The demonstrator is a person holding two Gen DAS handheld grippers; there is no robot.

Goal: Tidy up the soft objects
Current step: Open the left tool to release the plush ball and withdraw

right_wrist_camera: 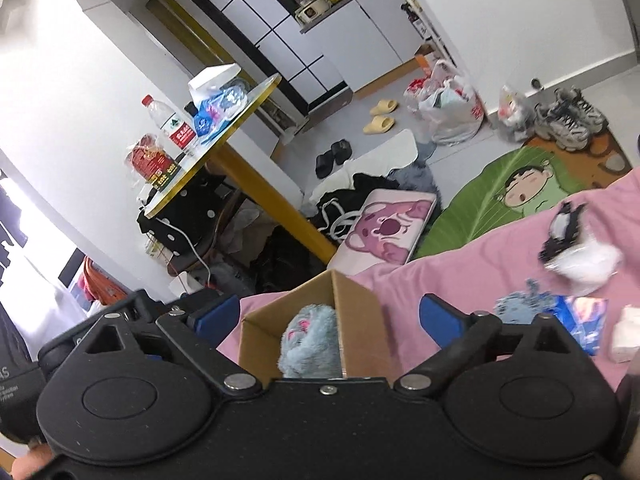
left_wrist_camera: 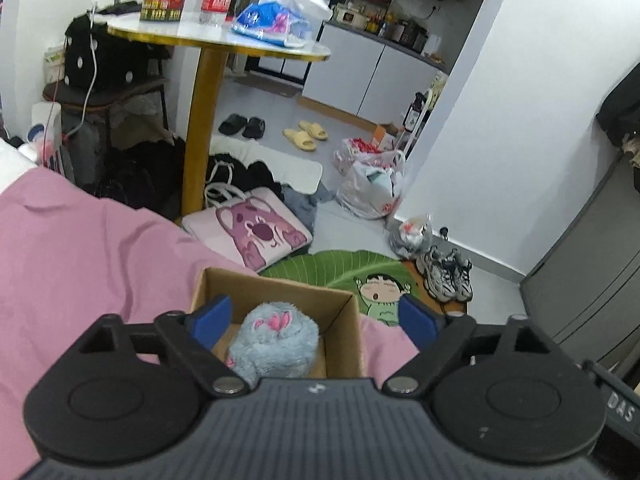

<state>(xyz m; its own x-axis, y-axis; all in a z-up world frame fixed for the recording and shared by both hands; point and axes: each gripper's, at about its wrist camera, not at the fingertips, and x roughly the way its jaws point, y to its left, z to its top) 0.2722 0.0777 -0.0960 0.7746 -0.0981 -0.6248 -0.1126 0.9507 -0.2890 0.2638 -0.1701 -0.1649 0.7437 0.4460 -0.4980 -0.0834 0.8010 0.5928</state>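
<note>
Your left gripper (left_wrist_camera: pixel 316 318) hangs over the open brown cardboard box (left_wrist_camera: pixel 276 292), its blue-padded jaws spread wide and grasping nothing; one pad sits over the box's near-left corner, the other out past its right wall. The fluffy grey-blue plush toy with pink markings (left_wrist_camera: pixel 276 346) lies inside the box, and its lower part is cut off by the gripper body, so you cannot see how deep it sits. The box stands on the pink bedsheet (left_wrist_camera: pixel 80 256), near the bed's edge by the green leaf-shaped cartoon rug (left_wrist_camera: pixel 336 270).

Your right gripper (right_wrist_camera: pixel 330 316) is likewise spread wide and empty, with the same box (right_wrist_camera: pixel 360 312) and plush toy (right_wrist_camera: pixel 310 340) between its pads. Toward the sheet's (right_wrist_camera: pixel 460 256) right edge lie a blurred black-and-white soft item (right_wrist_camera: pixel 576 244), a small blue fuzzy toy (right_wrist_camera: pixel 520 306) partly hidden behind the gripper arm, a blue printed packet (right_wrist_camera: pixel 586 316), and a white object (right_wrist_camera: pixel 626 334) cut off at the frame edge; what these are is hard to tell.
</note>
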